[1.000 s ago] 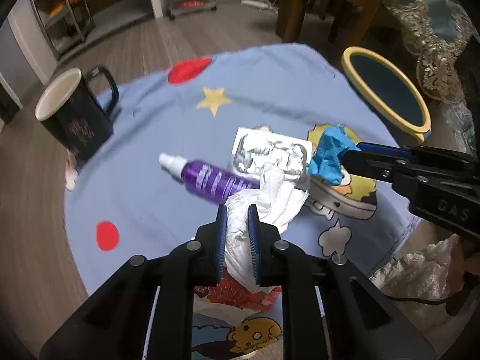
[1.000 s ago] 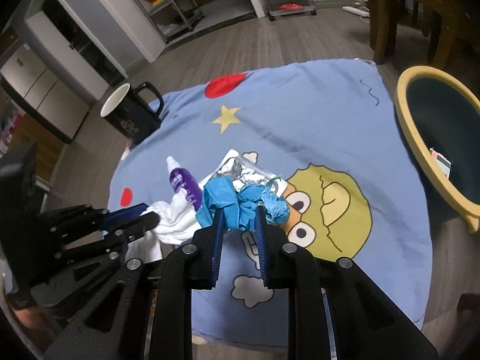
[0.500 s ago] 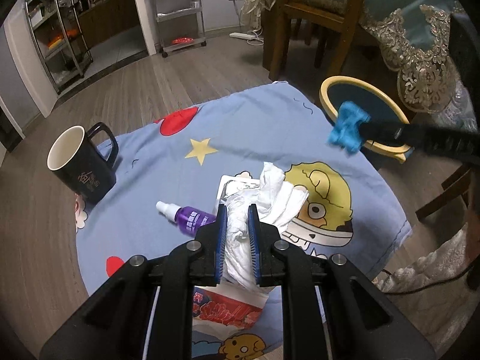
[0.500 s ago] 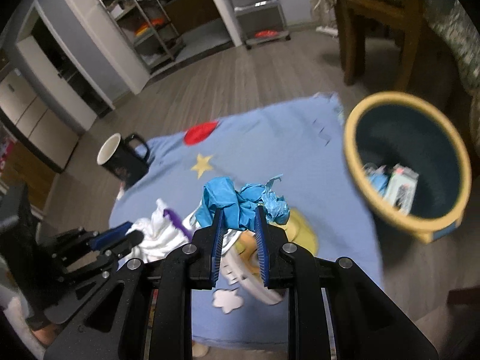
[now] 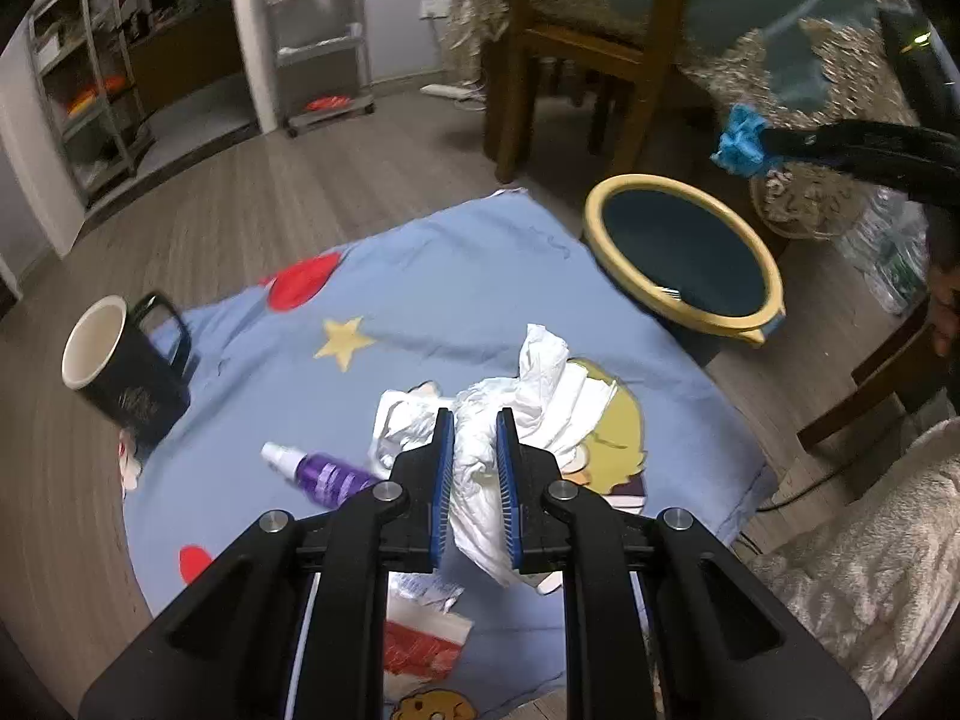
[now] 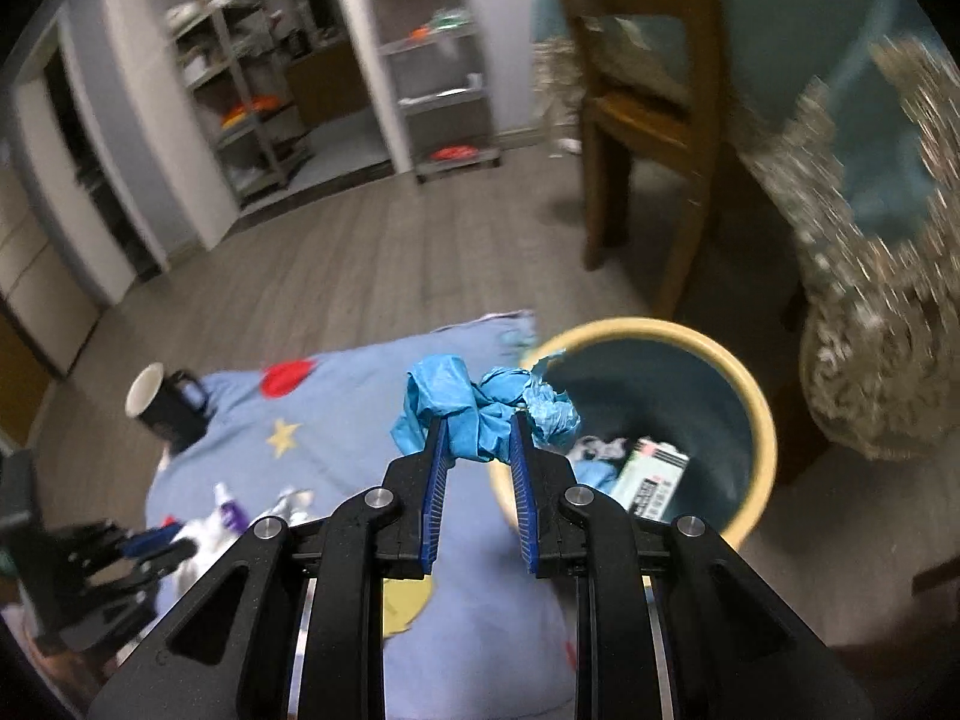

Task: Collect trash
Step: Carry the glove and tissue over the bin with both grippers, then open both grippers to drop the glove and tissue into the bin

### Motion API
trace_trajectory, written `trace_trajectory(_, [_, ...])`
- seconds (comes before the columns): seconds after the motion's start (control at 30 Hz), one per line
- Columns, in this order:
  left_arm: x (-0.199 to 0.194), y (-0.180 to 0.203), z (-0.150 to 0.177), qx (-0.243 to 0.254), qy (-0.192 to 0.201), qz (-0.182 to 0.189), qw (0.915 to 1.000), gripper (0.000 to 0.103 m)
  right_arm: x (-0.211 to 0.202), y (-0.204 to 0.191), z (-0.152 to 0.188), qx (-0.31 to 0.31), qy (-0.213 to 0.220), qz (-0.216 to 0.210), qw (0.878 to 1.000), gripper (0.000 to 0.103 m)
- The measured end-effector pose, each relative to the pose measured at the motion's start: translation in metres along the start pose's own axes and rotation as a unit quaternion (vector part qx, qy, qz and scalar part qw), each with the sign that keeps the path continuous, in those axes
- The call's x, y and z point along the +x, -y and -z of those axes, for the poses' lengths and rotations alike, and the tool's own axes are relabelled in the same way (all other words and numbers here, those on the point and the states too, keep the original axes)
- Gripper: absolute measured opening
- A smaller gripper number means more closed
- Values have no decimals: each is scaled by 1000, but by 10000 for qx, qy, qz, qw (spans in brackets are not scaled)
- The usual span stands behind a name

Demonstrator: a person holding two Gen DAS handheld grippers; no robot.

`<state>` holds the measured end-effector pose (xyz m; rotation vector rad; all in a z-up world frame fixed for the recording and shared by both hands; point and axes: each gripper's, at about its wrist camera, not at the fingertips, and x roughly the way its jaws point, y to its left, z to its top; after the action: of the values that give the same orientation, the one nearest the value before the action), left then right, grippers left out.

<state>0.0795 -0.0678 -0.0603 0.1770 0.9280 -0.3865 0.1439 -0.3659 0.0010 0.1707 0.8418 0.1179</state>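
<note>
My left gripper (image 5: 471,429) is shut on a crumpled white tissue (image 5: 528,396), lifted above the blue cartoon cloth (image 5: 456,294). My right gripper (image 6: 479,429) is shut on a crumpled blue wrapper (image 6: 480,402) and hangs at the near-left rim of the yellow-rimmed bin (image 6: 756,414). In the left wrist view the blue wrapper (image 5: 741,141) sits high at the right, above the bin (image 5: 744,318). The bin holds a white box (image 6: 651,477) and other scraps.
A black mug (image 5: 120,360) stands at the cloth's left edge. A purple spray bottle (image 5: 321,474), a foil blister pack (image 5: 396,420) and a red-and-white wrapper (image 5: 420,642) lie on the cloth. A wooden chair (image 5: 576,54) and a lace-edged tablecloth (image 5: 804,60) stand behind the bin.
The right gripper rose and swung right with the blue wrapper, from over the cloth to the bin's rim. The left gripper lifted the white tissue higher off the cloth.
</note>
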Motion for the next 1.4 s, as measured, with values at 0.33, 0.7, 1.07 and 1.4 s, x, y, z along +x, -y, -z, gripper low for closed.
trace_trajectory(0.33, [3, 61, -28, 602, 325, 345, 9971, 14, 44, 72, 3, 1096, -411, 248, 9928, 22])
trace_trajectory(0.7, [24, 101, -67, 862, 404, 612, 9936, 14, 45, 111, -3, 1385, -257, 414, 9892, 22])
trace_trajectory(1.07, [48, 134, -95, 1196, 379, 719, 9895, 14, 56, 141, 0, 1732, -316, 566, 9828, 22])
trace_trajectory(1.4, [94, 160, -107, 1284, 188, 911, 9873, 14, 64, 149, 3, 1872, -408, 515, 9801, 22])
